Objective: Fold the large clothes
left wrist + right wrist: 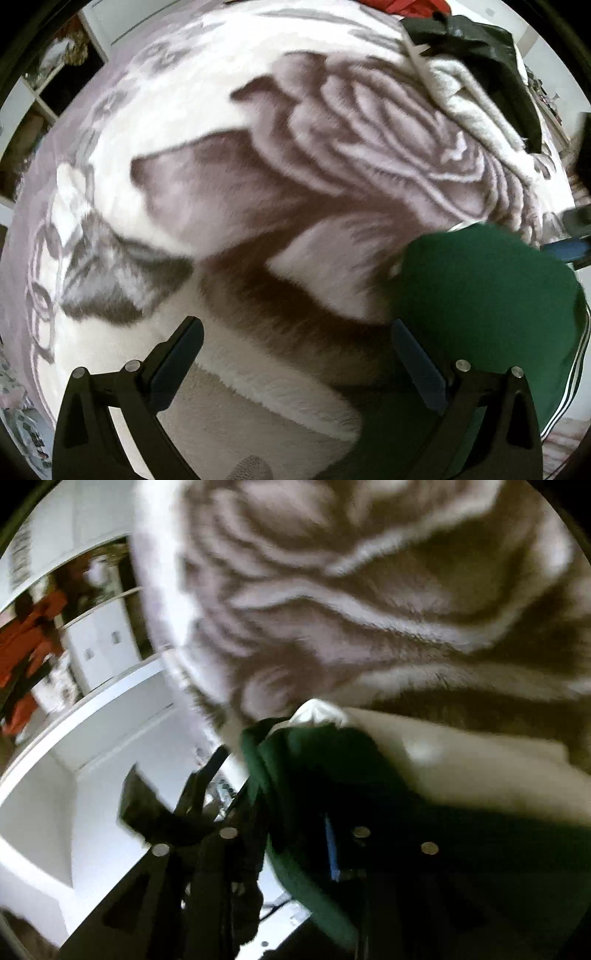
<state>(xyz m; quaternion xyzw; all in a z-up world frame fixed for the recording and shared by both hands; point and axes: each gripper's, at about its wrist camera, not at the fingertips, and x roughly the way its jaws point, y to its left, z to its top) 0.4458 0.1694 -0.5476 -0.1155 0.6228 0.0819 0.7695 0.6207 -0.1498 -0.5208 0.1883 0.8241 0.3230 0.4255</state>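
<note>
A dark green garment (pixel 480 295) with white side stripes lies bunched on the flower-patterned plush blanket (pixel 258 166) at the lower right of the left wrist view. My left gripper (pixel 295 328) points down over the blanket just left of it, open with nothing between its fingers. In the blurred right wrist view, the green garment (pixel 314 760) drapes across my right gripper (pixel 273 786) and hides most of the right finger; only a strip of blue pad (pixel 331 849) shows. Dark and blur hide whether the pads press the cloth.
A pile of other clothes sits at the blanket's far right: a pale fleece (pixel 469 96), a dark garment (pixel 480 48) and something red (pixel 406 7). White cabinets (pixel 99 642) stand beside the bed, with a white shelf (pixel 74 775) close by. A black strap (pixel 207 775) hangs near the right gripper.
</note>
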